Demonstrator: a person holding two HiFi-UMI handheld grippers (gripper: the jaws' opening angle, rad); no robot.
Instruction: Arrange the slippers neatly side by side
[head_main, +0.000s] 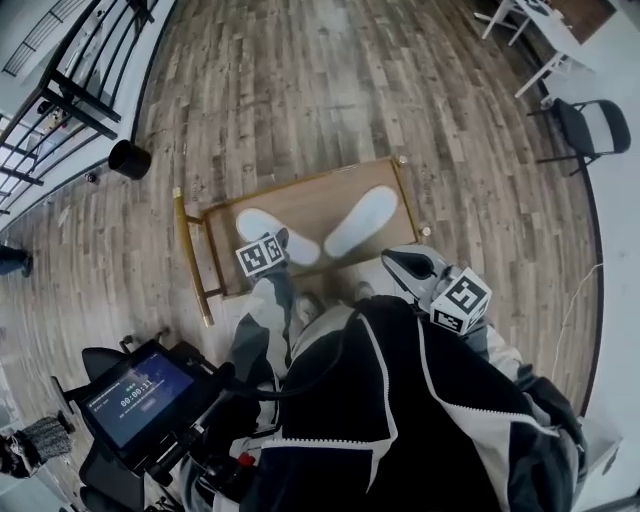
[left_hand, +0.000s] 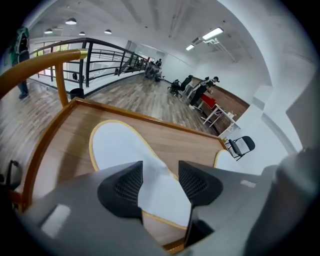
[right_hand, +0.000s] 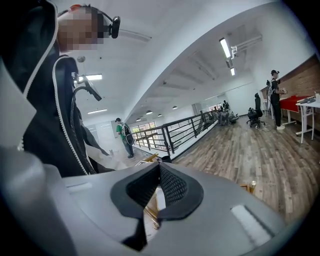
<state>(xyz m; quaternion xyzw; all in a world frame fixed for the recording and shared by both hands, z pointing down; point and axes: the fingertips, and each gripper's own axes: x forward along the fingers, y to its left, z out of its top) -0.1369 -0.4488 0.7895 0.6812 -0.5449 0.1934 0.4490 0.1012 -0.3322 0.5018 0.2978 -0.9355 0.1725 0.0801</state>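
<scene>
On the low brown wooden board with its raised rim, two flat white slippers splay in a V, near ends almost meeting, bare wood between. From the left gripper the left slipper runs away leftward; the jaws stand apart astride its near end, not pressing. Clenched on nothing, the right gripper hangs nearer the right slipper.

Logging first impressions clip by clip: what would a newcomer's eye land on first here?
A left slipper and a right slipper, both white, lie splayed in a V on a low wooden tray, with their near ends converging. The left tongs hang open over the left slipper's near end, which shows between the jaws. The right tongs are shut and empty, by the tray's near right corner.
</scene>
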